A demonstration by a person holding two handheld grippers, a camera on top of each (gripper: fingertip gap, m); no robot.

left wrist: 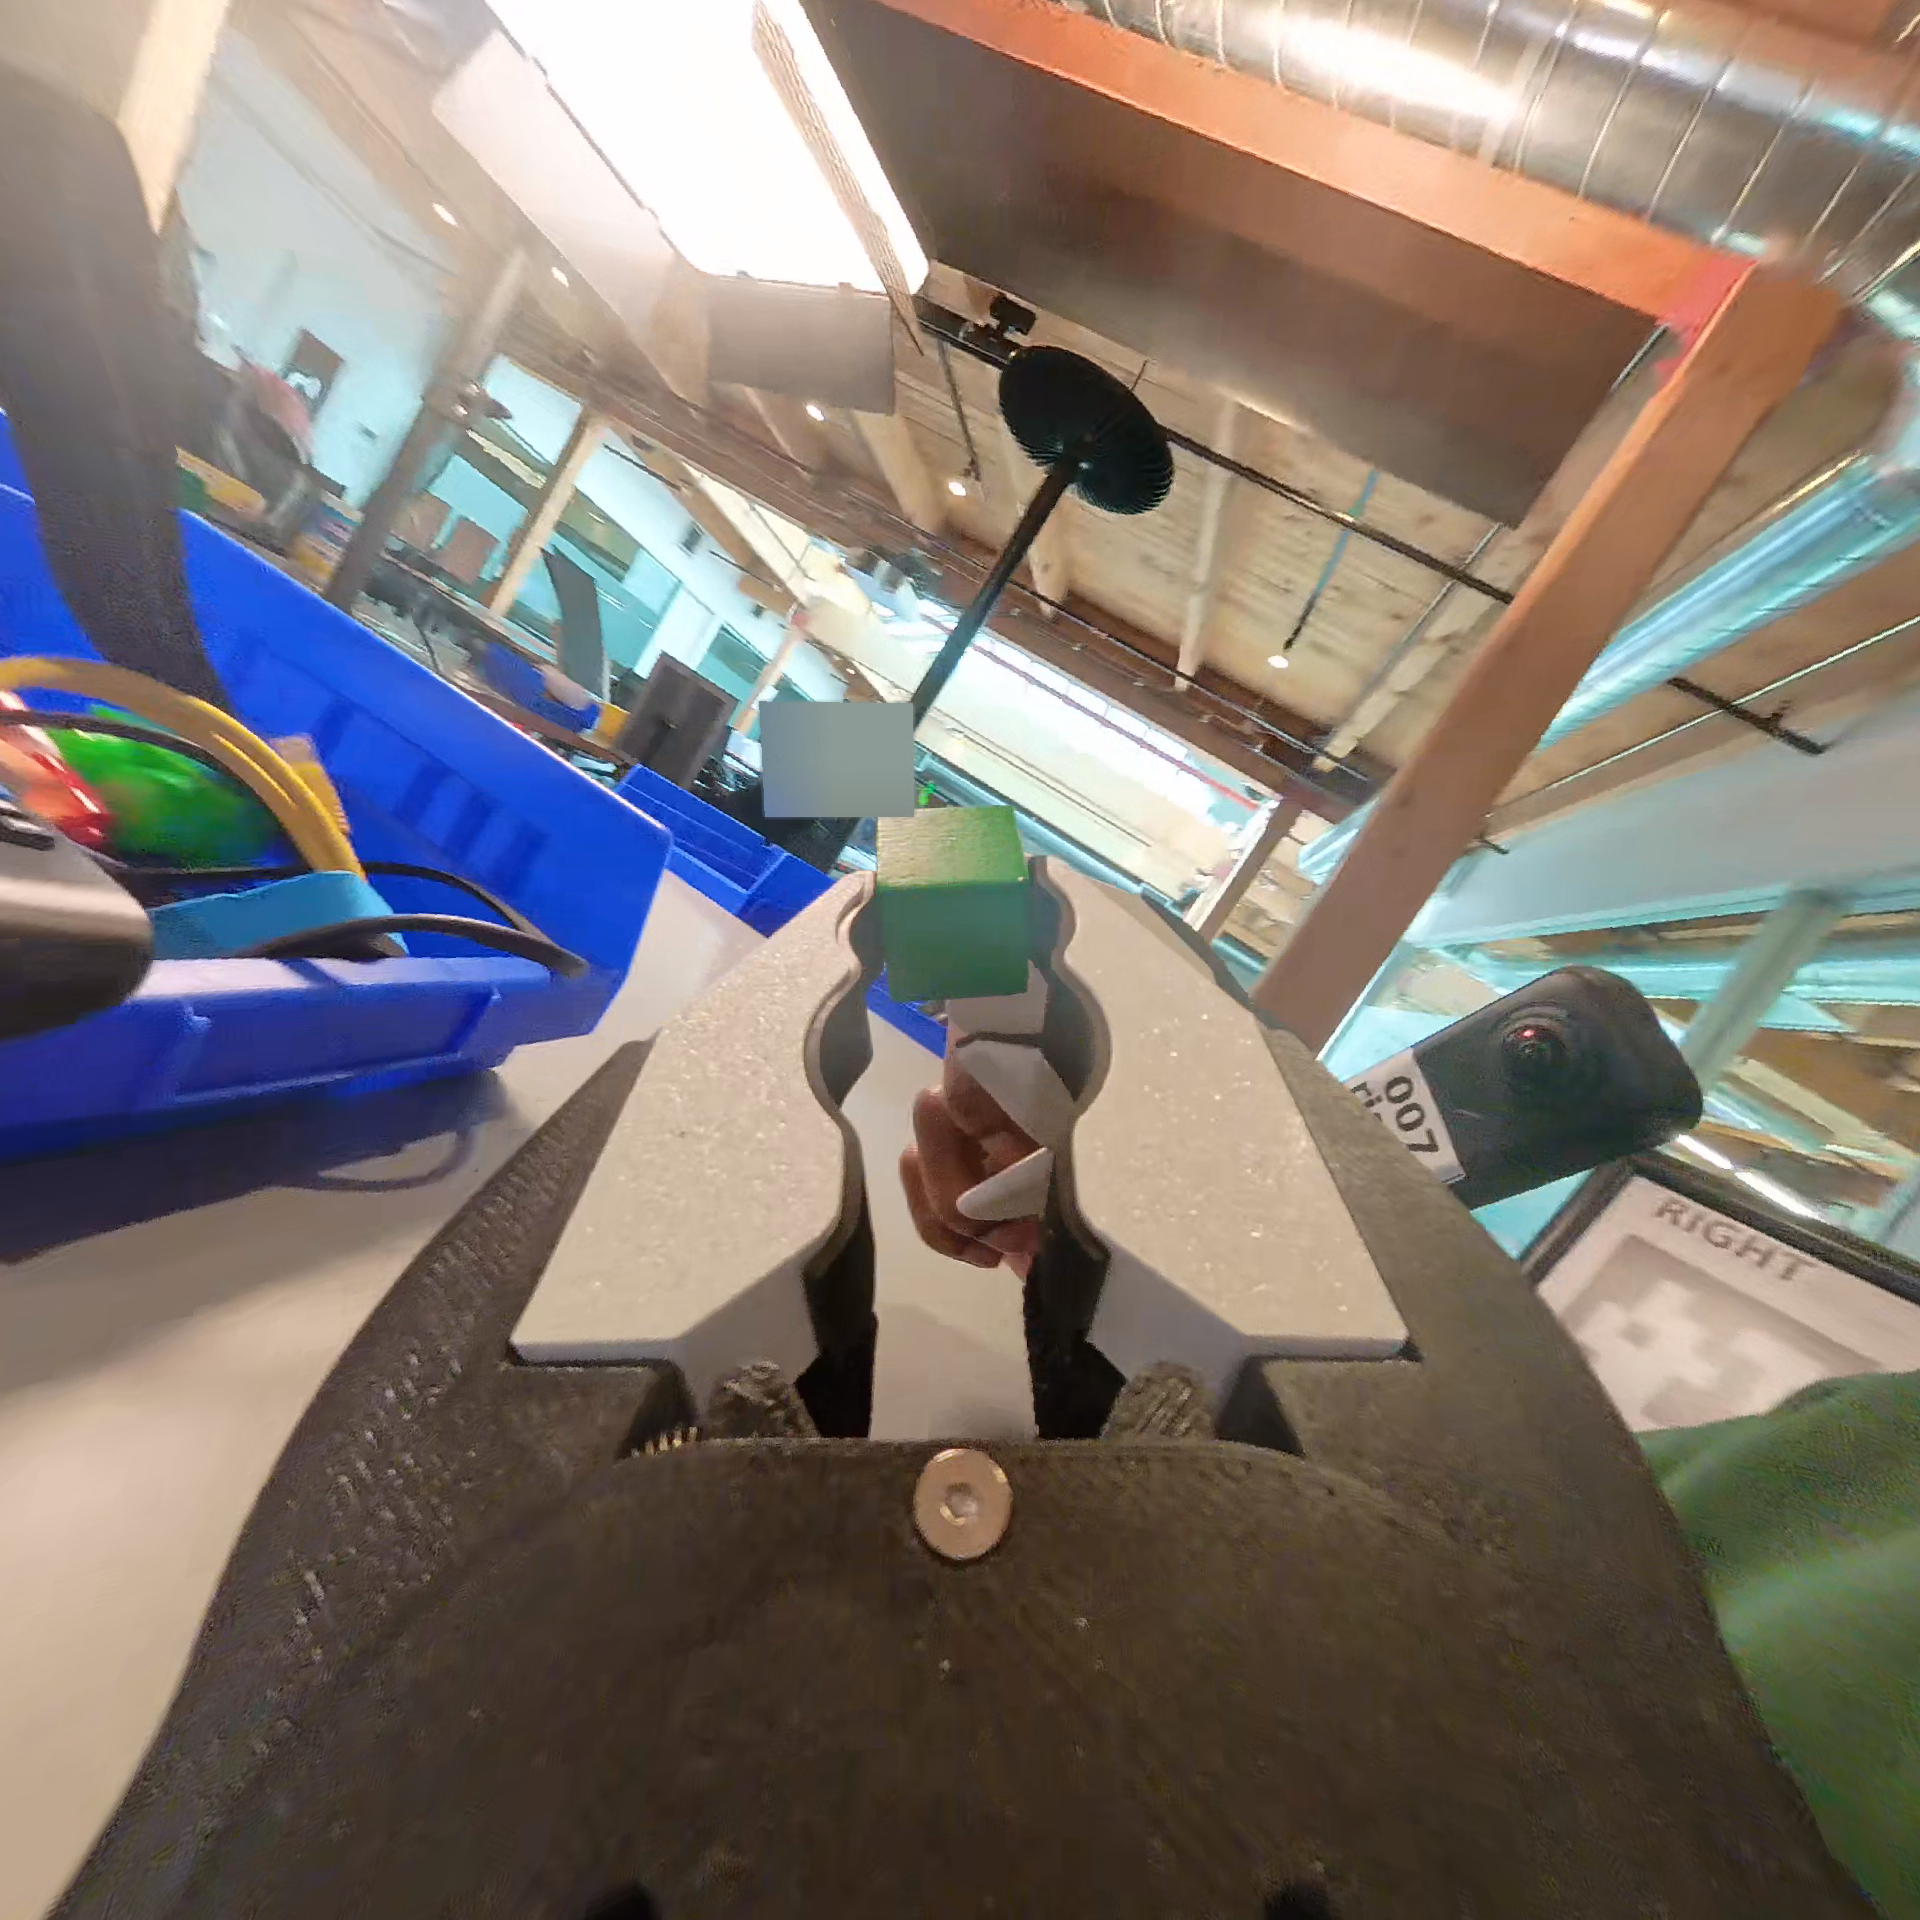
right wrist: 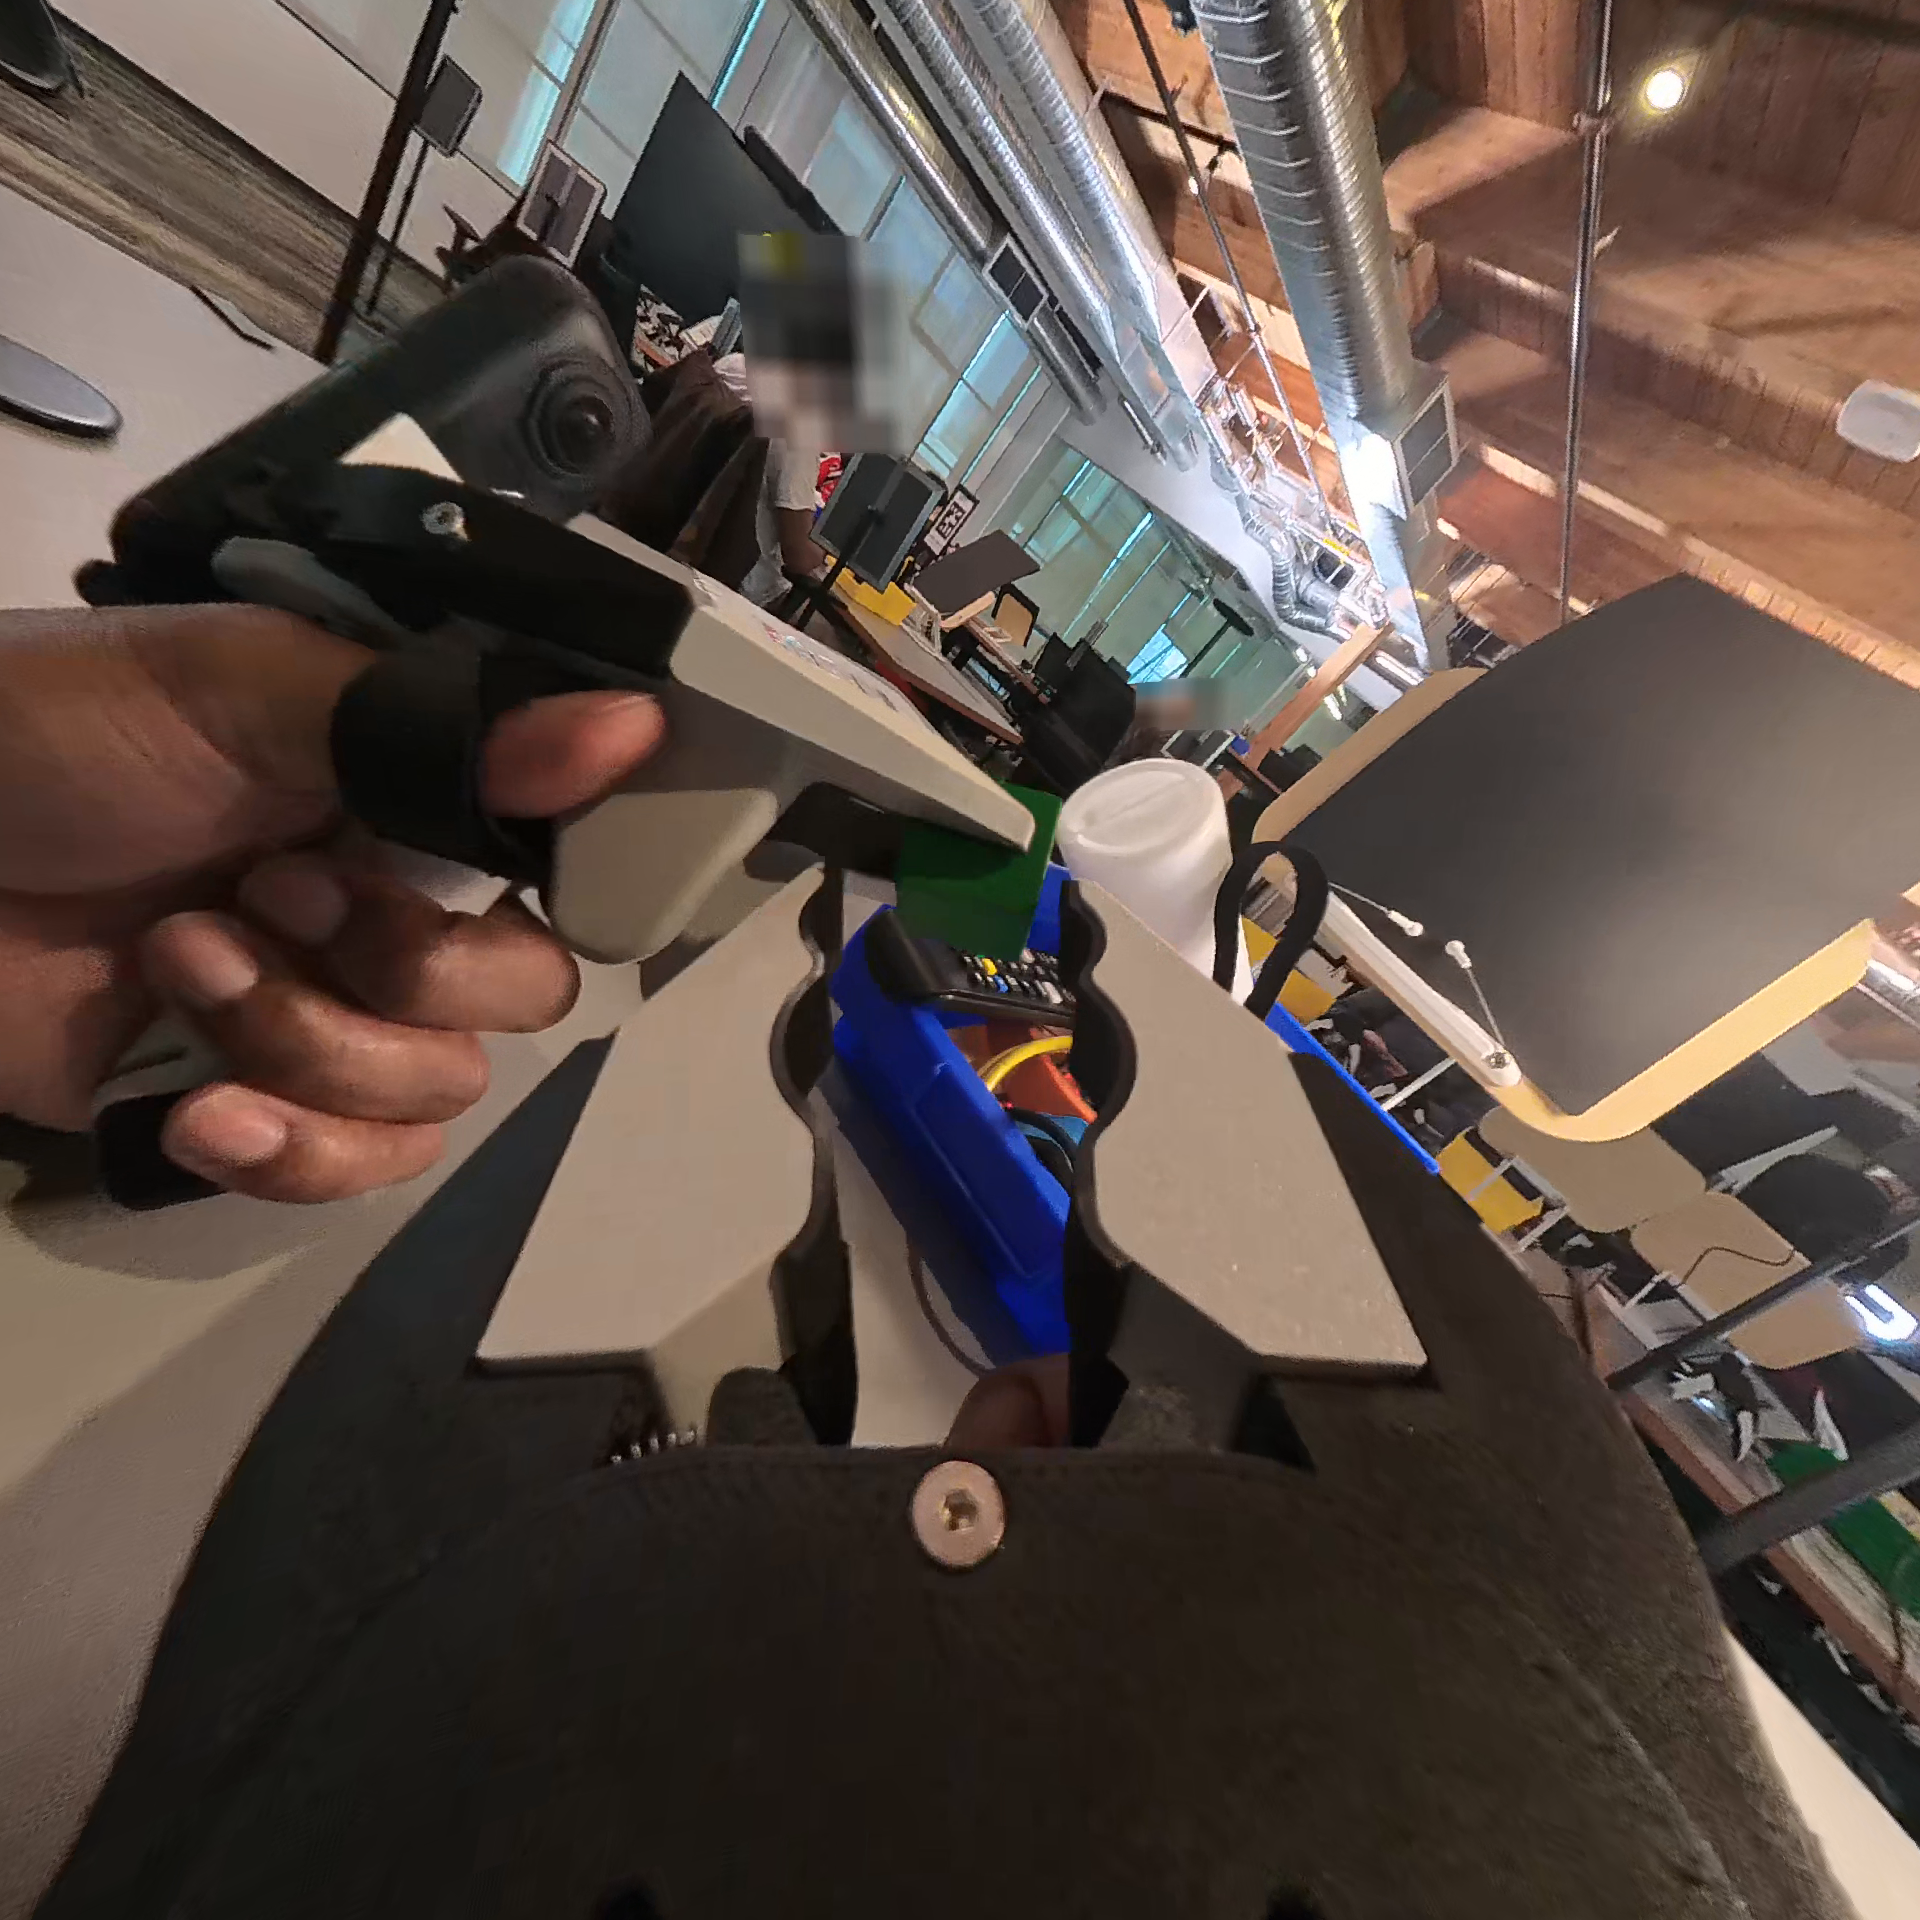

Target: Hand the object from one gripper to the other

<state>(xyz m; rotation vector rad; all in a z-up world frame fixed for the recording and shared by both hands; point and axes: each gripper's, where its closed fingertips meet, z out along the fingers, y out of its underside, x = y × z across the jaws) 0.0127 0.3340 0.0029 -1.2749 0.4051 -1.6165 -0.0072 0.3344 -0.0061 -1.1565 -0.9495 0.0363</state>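
A green cube (left wrist: 951, 904) sits between the tips of my left gripper (left wrist: 951, 909), which is shut on it and holds it in the air above the table. In the right wrist view the left gripper (right wrist: 977, 836) comes in from the left in a person's hand (right wrist: 208, 831), with the cube (right wrist: 977, 883) in its tips. My right gripper (right wrist: 951, 894) is open, its tips on either side of the cube with a gap on the left. One of its fingers (left wrist: 1003, 1039) shows just below the cube in the left wrist view.
A blue bin (left wrist: 416, 727) with cables and a remote control stands on the grey table (left wrist: 208, 1455); it also shows in the right wrist view (right wrist: 956, 1143), straight ahead below the cube. A white lidded cup (right wrist: 1143, 831) and a black panel (right wrist: 1610, 831) are to the right. My left and right fingertips are right by each other.
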